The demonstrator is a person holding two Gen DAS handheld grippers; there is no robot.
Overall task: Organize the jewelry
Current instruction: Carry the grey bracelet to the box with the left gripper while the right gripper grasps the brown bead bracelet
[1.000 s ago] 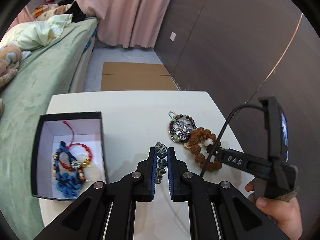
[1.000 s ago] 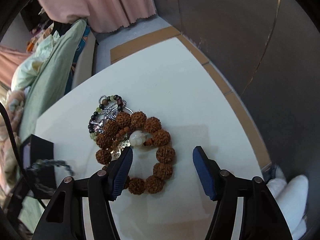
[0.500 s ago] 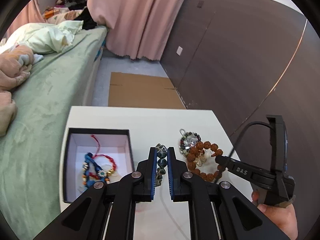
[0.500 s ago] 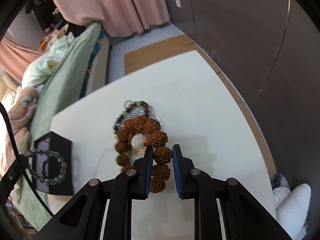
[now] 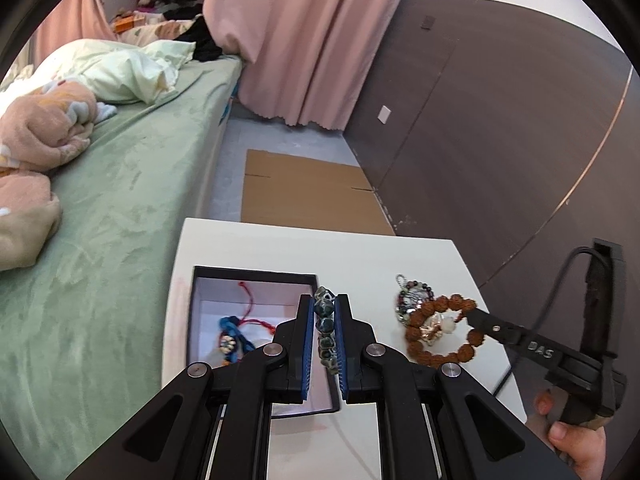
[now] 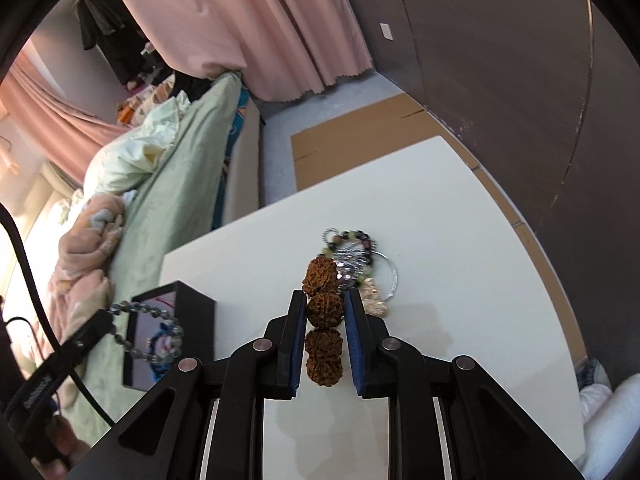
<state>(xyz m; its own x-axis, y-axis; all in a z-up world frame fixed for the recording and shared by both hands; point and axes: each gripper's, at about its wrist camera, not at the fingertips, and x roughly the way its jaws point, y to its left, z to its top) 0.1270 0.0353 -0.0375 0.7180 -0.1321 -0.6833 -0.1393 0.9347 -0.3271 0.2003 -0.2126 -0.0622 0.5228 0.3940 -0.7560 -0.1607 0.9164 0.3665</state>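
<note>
The left gripper (image 5: pixel 324 336) is clamped on a dark-beaded bracelet (image 5: pixel 325 334) above the open black box (image 5: pixel 256 274), while the right gripper (image 6: pixel 325 320) pinches a brown seed bracelet (image 6: pixel 325 310) (lifted off the white table (image 6: pixel 460 240)).

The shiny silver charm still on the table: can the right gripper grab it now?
Probably not yet. The right gripper is shut on the brown bead bracelet, so its jaws are full. The silver charm lies uncovered just beyond.
</note>
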